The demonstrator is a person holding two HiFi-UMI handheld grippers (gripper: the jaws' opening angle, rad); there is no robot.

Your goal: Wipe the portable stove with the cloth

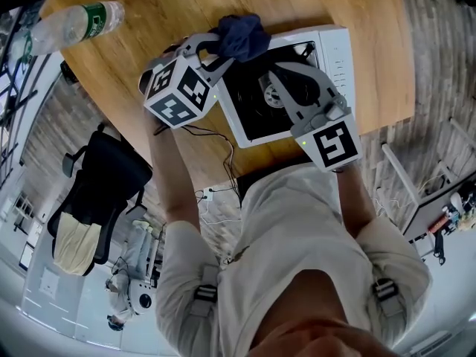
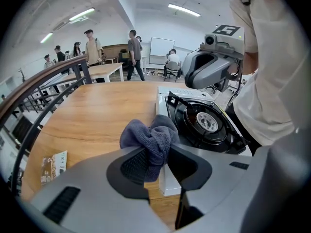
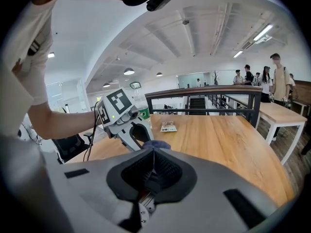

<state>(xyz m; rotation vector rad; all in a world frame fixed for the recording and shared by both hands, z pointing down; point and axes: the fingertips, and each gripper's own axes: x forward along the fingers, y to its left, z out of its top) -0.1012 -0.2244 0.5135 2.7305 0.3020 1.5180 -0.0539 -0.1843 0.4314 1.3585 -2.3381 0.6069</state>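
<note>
- Wooden table (image 1: 186,6), curved edge. The portable stove (image 1: 338,50) sits at the edge nearest the person. It has a white body and a black burner well.
- Left gripper (image 1: 219,50) (image 2: 156,161): jaws clamped on a bunched blue-grey cloth (image 1: 242,36) (image 2: 148,140). The wad bulges out above the pads.
- The cloth sits over the stove's far-left corner and overlaps the white rim. I cannot tell whether it presses on the surface.
- Right gripper (image 1: 275,79) (image 3: 153,164): jaws together, nothing between them. It is held above the burner side of the stove, pointing across toward the left gripper.
- Plastic water bottle (image 1: 71,24) lies on its side at the table's far-left edge, well apart from the stove.
- Small printed packet (image 2: 52,166) lies flat on the wood near the far edge.
</note>
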